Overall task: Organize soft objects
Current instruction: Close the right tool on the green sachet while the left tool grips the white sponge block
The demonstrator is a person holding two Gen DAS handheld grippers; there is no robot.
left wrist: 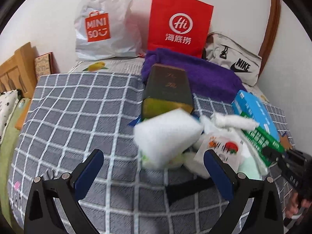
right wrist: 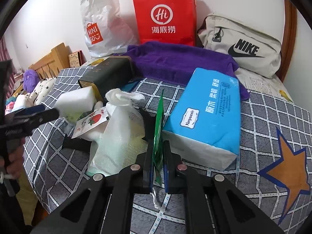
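My left gripper (left wrist: 153, 153) is open, its blue pads wide apart over the checked bedcover. A white sponge block (left wrist: 167, 134) lies just ahead of the pads, which do not press on it. In the right wrist view the left gripper's tip (right wrist: 48, 114) is beside that sponge (right wrist: 76, 101). My right gripper (right wrist: 158, 146) is shut on a thin green packet (right wrist: 159, 120), held on edge. A white mesh bag (right wrist: 119, 134) with pale green cloth lies left of it, and a blue tissue pack (right wrist: 206, 120) lies to the right. The green packet (left wrist: 261, 136) also shows in the left wrist view.
A dark box (right wrist: 109, 74), a purple towel (right wrist: 175, 58) and a fruit-printed sachet (right wrist: 89, 122) lie on the bed. Against the wall stand a white plastic bag (right wrist: 101, 29), a red paper bag (right wrist: 163, 17) and a beige Nike bag (right wrist: 243, 46). A wooden headboard (left wrist: 17, 68) is far left.
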